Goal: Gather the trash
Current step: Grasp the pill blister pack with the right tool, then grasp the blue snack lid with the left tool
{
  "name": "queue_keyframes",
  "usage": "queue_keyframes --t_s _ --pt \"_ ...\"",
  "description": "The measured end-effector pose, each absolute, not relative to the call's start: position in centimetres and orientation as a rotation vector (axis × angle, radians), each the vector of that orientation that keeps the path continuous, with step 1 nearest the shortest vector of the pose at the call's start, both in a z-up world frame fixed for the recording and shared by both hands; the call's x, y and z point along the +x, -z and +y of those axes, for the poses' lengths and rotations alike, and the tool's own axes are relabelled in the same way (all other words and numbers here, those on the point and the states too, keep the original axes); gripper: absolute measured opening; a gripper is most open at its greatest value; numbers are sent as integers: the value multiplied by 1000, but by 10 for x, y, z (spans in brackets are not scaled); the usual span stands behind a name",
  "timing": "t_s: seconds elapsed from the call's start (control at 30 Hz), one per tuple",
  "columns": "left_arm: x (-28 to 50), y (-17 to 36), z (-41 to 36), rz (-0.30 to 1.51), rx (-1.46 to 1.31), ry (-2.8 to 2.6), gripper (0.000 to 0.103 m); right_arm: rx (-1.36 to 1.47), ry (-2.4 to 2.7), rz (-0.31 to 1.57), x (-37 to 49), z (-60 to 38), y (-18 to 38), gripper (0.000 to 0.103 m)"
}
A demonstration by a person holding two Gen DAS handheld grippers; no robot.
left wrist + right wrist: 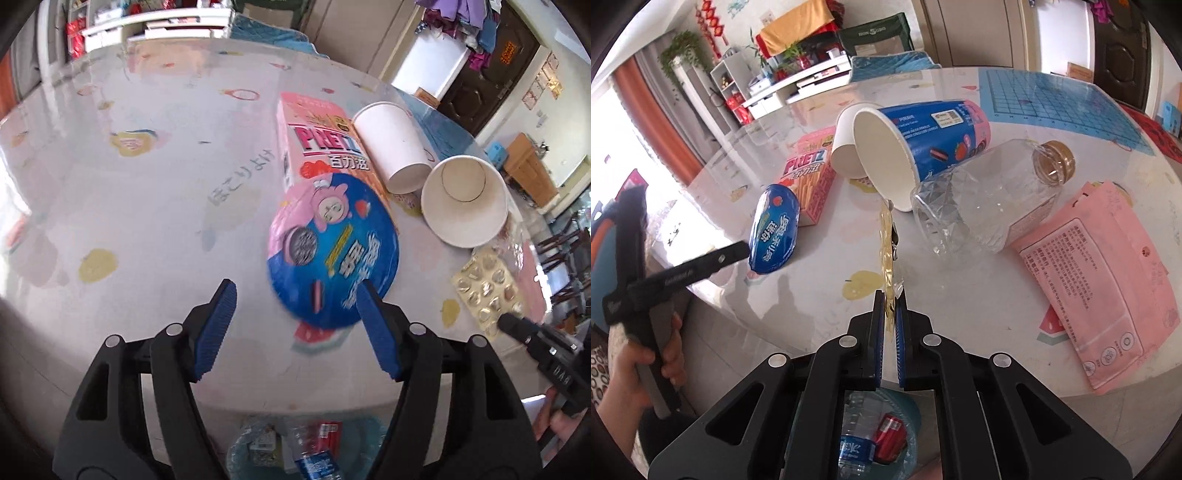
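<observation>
the right gripper [891, 306], low centre of its view, is clenched on the edge of a gold blister tray [886, 236] that hangs edge-on from its pads. the left gripper [295, 295] stands released at the bottom of its own view, nothing between the blue pads; the blue round lid [332, 258] lies just beyond its right fingertip. across the table [147, 184]: a pink pouch [1100, 295] at right, a clear bottle [979, 199] on its side, the blue cup [916, 144], the pretz box [809, 177], a white paper cup [846, 140]. a bin [901, 410] with trash sits below the table edge.
</observation>
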State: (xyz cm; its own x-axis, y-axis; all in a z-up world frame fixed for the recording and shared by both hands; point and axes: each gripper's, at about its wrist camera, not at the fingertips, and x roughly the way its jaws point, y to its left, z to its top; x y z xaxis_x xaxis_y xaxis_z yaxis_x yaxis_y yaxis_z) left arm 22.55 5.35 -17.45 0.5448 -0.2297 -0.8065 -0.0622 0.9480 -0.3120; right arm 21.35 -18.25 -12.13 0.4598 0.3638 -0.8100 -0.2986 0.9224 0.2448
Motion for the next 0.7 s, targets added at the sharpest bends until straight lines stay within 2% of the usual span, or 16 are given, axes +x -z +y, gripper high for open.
queue_keyframes --t_s 0.27,0.3,0.33,0.37,0.4,0.47,0.7 --pt "256 176 34 996 -203 157 65 76 -420 1025 219 -178 129 6" --pt "253 175 32 994 -197 169 56 77 -422 1027 219 -177 130 6" --pt "251 174 31 992 -204 182 51 76 -423 1027 219 -176 130 6" --pt "249 172 30 987 -211 184 41 75 -422 1025 219 -175 129 6" --pt "244 169 29 972 -210 176 25 76 -425 1025 219 -175 129 6" --pt "235 165 27 944 -209 176 9 89 -430 1021 218 -173 128 6" --pt "205 151 22 921 -188 177 7 99 -451 1009 209 -168 118 6"
